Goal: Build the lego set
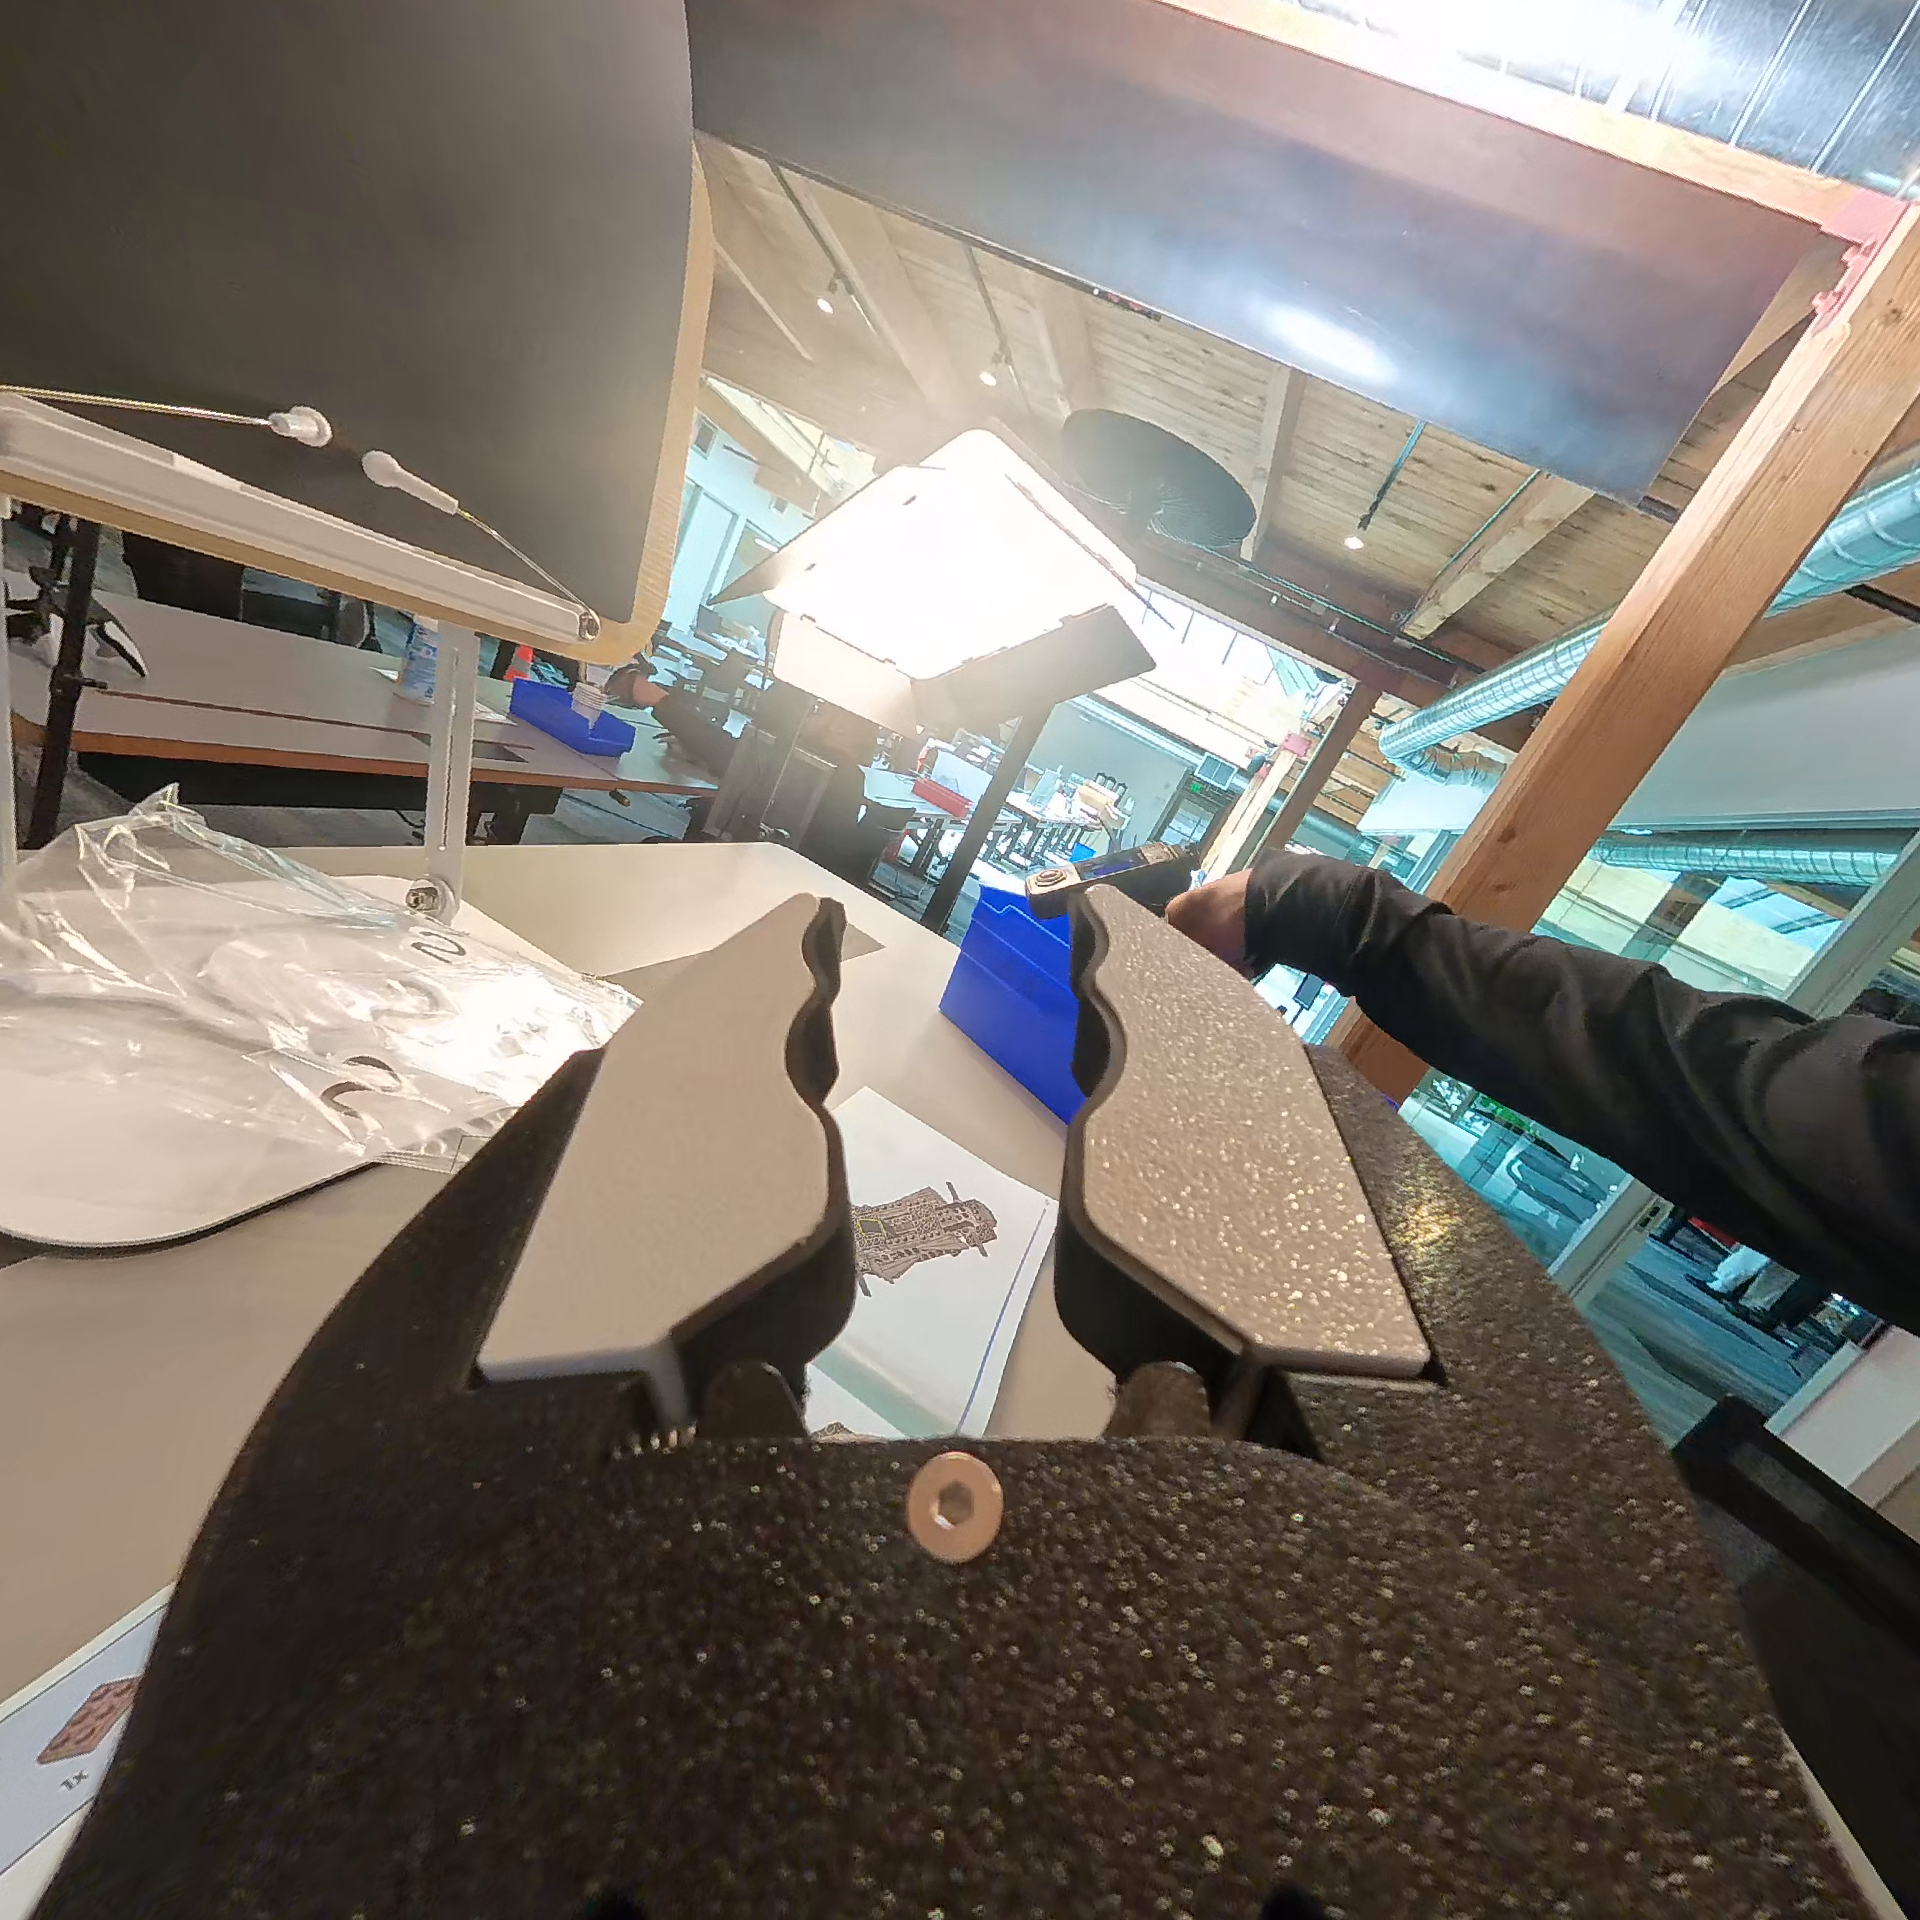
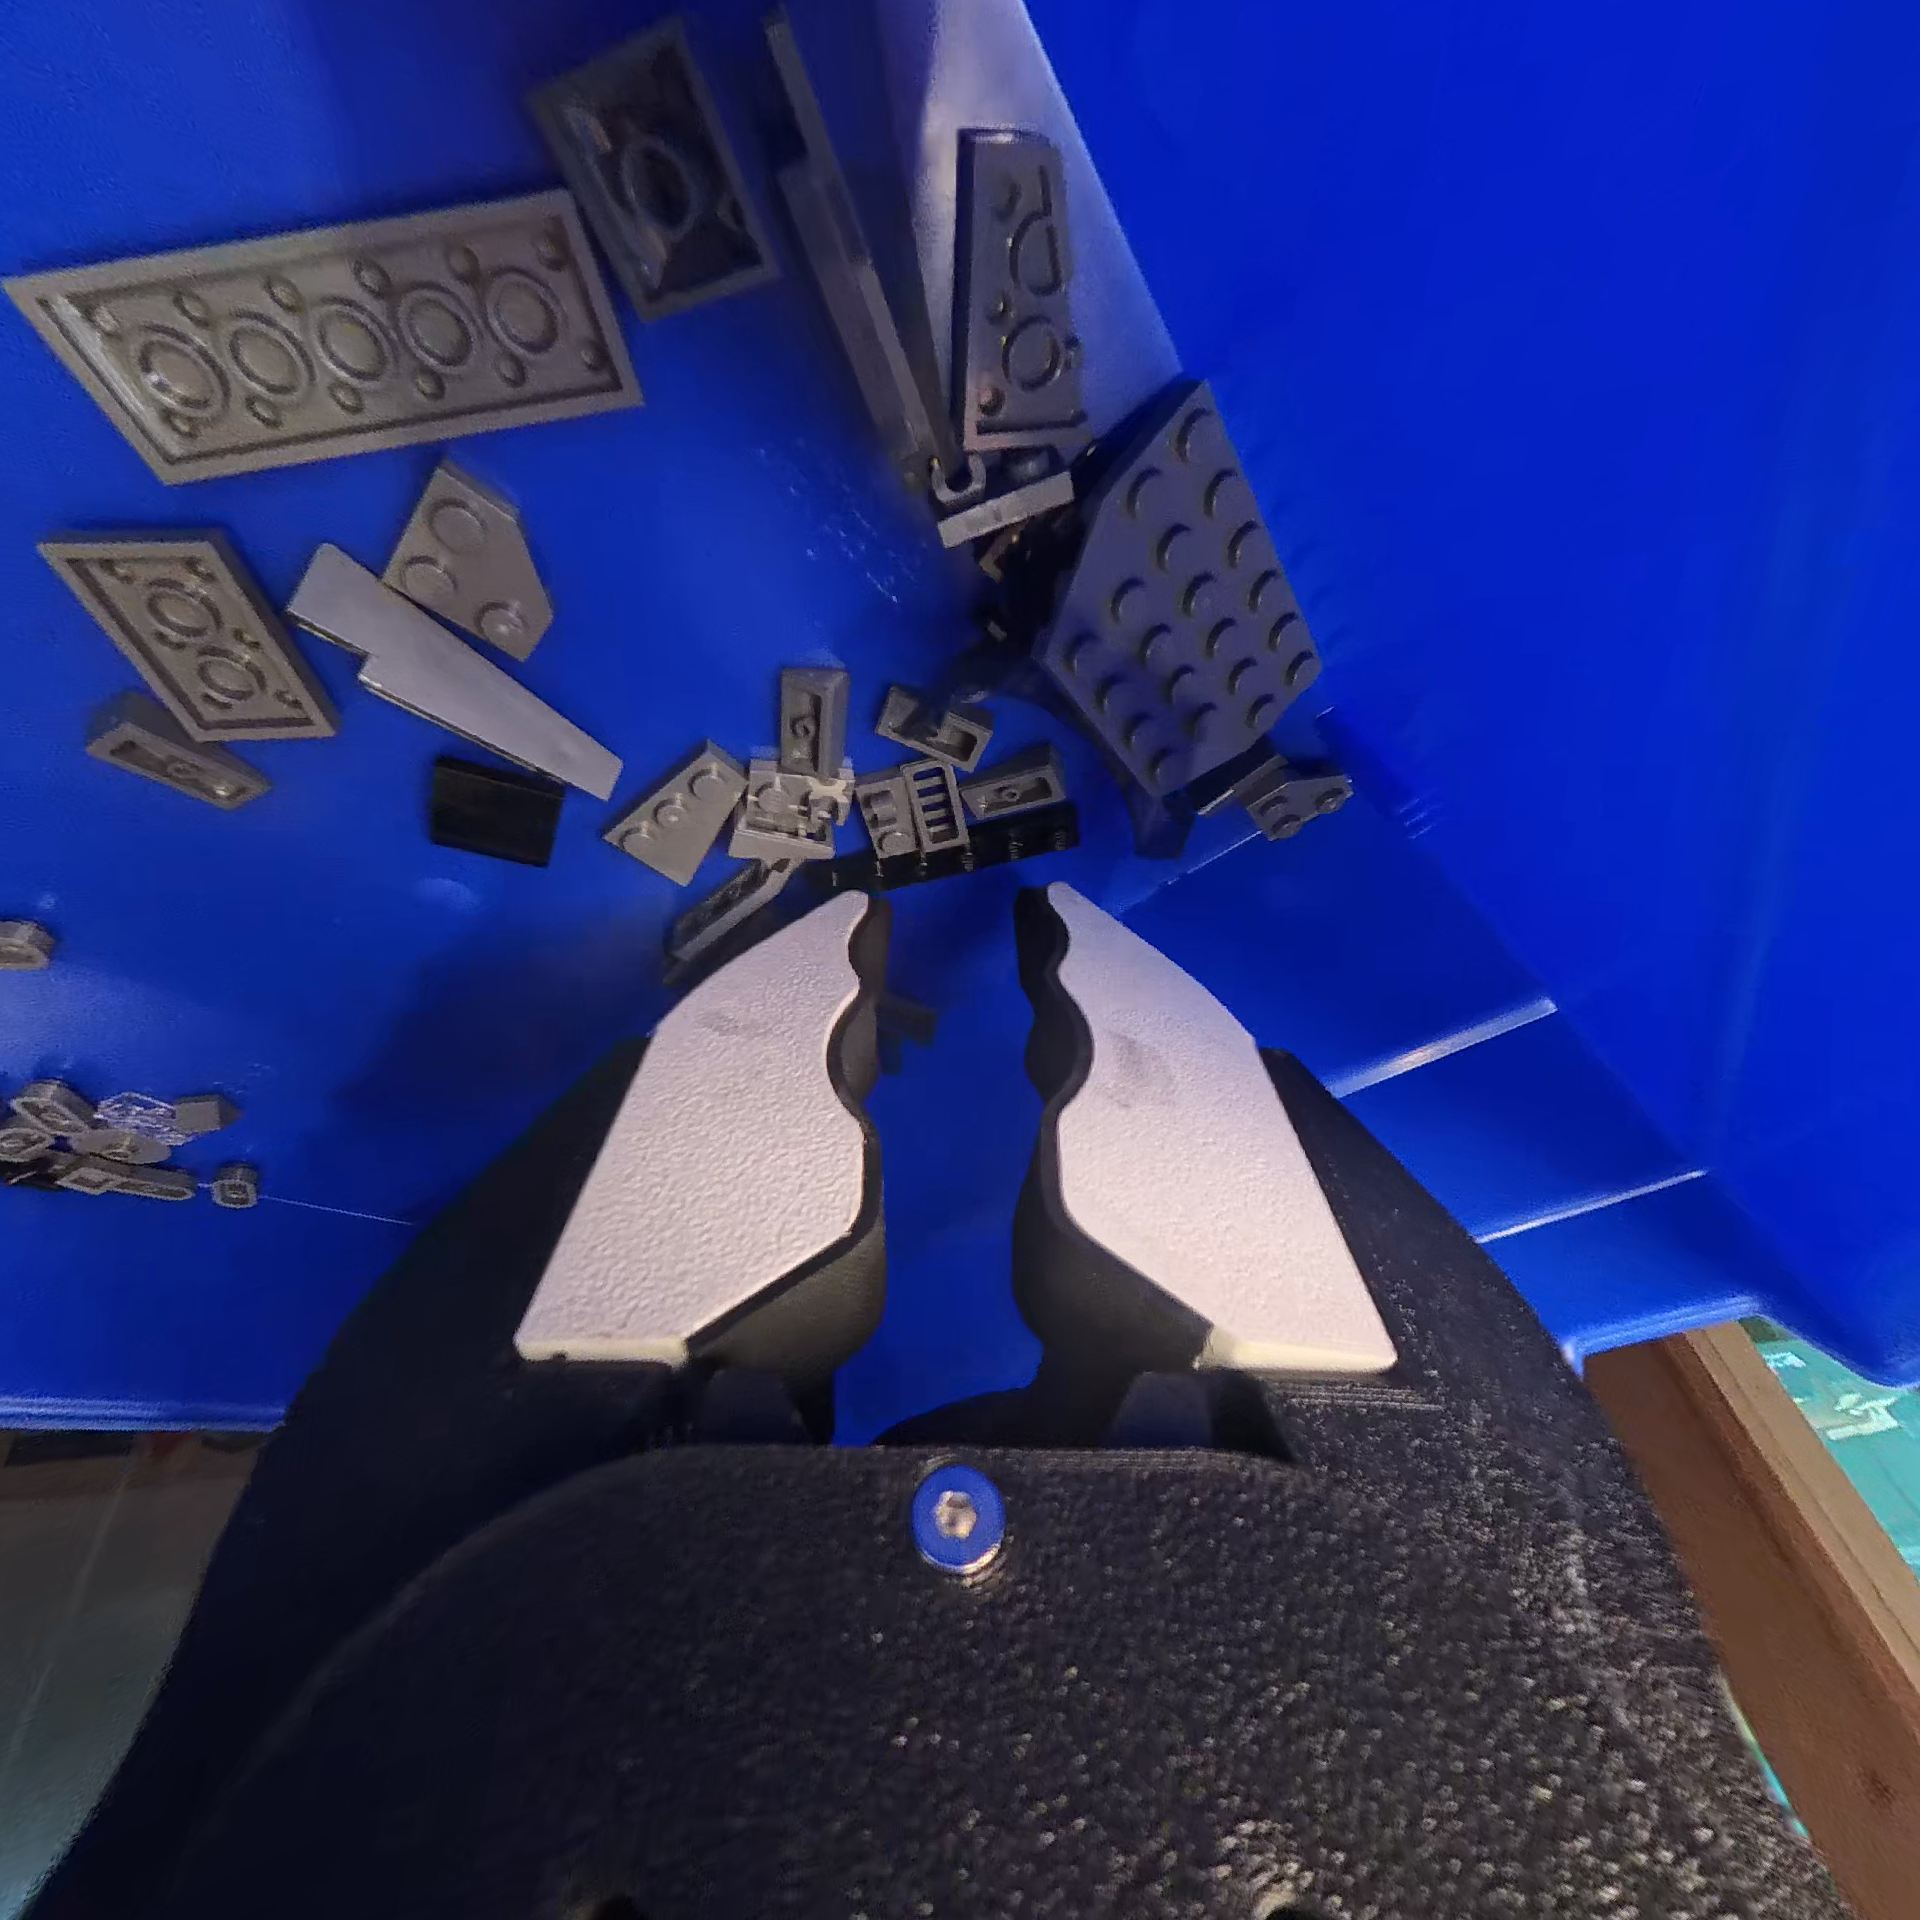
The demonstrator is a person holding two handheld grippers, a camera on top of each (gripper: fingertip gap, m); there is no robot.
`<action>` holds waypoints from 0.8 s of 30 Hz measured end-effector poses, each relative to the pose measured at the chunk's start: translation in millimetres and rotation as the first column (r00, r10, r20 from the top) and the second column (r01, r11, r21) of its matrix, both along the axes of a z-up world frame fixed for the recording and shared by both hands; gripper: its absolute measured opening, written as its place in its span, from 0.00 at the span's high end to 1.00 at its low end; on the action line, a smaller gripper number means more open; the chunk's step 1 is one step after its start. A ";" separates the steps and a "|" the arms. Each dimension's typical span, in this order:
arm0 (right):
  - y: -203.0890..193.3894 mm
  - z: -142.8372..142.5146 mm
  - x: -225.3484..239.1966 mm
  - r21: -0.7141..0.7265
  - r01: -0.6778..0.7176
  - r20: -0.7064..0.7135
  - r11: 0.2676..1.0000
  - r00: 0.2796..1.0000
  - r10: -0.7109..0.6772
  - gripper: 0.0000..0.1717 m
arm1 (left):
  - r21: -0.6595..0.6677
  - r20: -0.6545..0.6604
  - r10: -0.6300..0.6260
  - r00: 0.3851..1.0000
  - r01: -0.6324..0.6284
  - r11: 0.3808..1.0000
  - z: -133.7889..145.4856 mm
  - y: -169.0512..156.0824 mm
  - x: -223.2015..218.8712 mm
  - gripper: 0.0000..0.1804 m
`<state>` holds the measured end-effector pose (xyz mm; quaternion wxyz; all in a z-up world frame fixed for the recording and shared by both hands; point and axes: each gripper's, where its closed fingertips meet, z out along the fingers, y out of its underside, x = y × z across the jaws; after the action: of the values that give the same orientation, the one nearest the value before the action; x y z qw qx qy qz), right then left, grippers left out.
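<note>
Bricks (image 2: 914,810), small grey and black ones, lie in a loose cluster on the floor of the blue bin (image 2: 1507,520), just beyond the tips of your right gripper (image 2: 951,904). Its jaws stand narrowly apart with bare blue floor between them, and neither pad presses on anything. A black strip (image 2: 956,847) lies closest, just past the tips, and one dark piece (image 2: 904,1023) peeks out beside the left finger (image 2: 748,1122). Farther off to the right a large dark studded plate (image 2: 1184,592) leans toward the bin wall. To the far left a long grey plate (image 2: 322,332) lies flat, underside up, with a smooth grey wedge (image 2: 457,675) nearer.

Your left gripper (image 1: 956,925) hovers above the worktop (image 1: 644,894) with its jaws wide and nothing between them. A printed sheet (image 1: 935,1226) lies under them. The blue bin (image 1: 1008,997) stands just beyond, near the worktop's right edge, where your dark-sleeved arm (image 1: 1558,1039) reaches over it. Crumpled clear plastic bags (image 1: 260,997) rest on the left.
</note>
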<state>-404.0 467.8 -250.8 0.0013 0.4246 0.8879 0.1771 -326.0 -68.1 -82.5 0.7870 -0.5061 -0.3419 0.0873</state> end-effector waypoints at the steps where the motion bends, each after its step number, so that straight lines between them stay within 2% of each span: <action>1: -0.9 -0.5 0.6 -0.010 0.009 -0.001 1.000 1.000 -0.009 0.87 | 0.000 0.000 0.000 1.000 0.000 1.000 0.0 -0.1 0.0 0.76; 5: -6.4 0.1 2.3 -0.073 0.045 -0.019 0.996 0.999 -0.047 0.85 | 0.000 0.000 -0.002 1.000 0.002 1.000 0.0 0.1 0.2 0.76; 7: -13.5 -2.1 9.5 -0.115 0.032 0.003 0.993 0.999 -0.032 0.86 | 0.001 -0.001 -0.001 1.000 0.001 1.000 0.2 -0.1 0.2 0.76; 10: -11.5 -4.2 23.2 -0.092 -0.011 0.054 0.996 0.998 0.016 0.87 | 0.005 0.000 -0.004 1.000 0.004 1.000 0.4 0.3 0.1 0.76; 13: -13.5 4.2 14.4 -0.107 -0.033 -0.017 0.994 0.999 0.032 0.87 | 0.001 -0.001 -0.005 1.000 0.005 1.000 0.1 1.3 0.3 0.76; 15: -13.7 9.9 8.6 -0.096 -0.137 -0.059 0.986 0.990 0.132 0.90 | 0.002 0.000 -0.007 1.000 0.007 1.000 0.1 1.5 0.2 0.76; 18: -20.5 11.0 13.0 -0.104 -0.348 -0.052 0.932 0.937 0.344 0.90 | 0.004 0.002 -0.009 1.000 0.009 1.000 -0.1 2.2 -0.1 0.76; 21: -32.1 11.2 12.8 -0.144 -0.458 -0.080 0.877 0.889 0.452 0.91 | -0.002 0.005 -0.011 1.000 0.011 1.000 -1.0 4.1 0.1 0.76; 24: -37.6 9.5 8.6 -0.138 -0.603 -0.122 0.786 0.798 0.590 0.91 | -0.003 0.008 -0.016 1.000 0.016 1.000 -1.6 5.6 0.2 0.76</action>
<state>-395.4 430.1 -241.3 -0.0507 0.1268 0.9876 0.0770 -325.9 -62.5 -84.0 0.7854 -0.5105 -0.3408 0.0794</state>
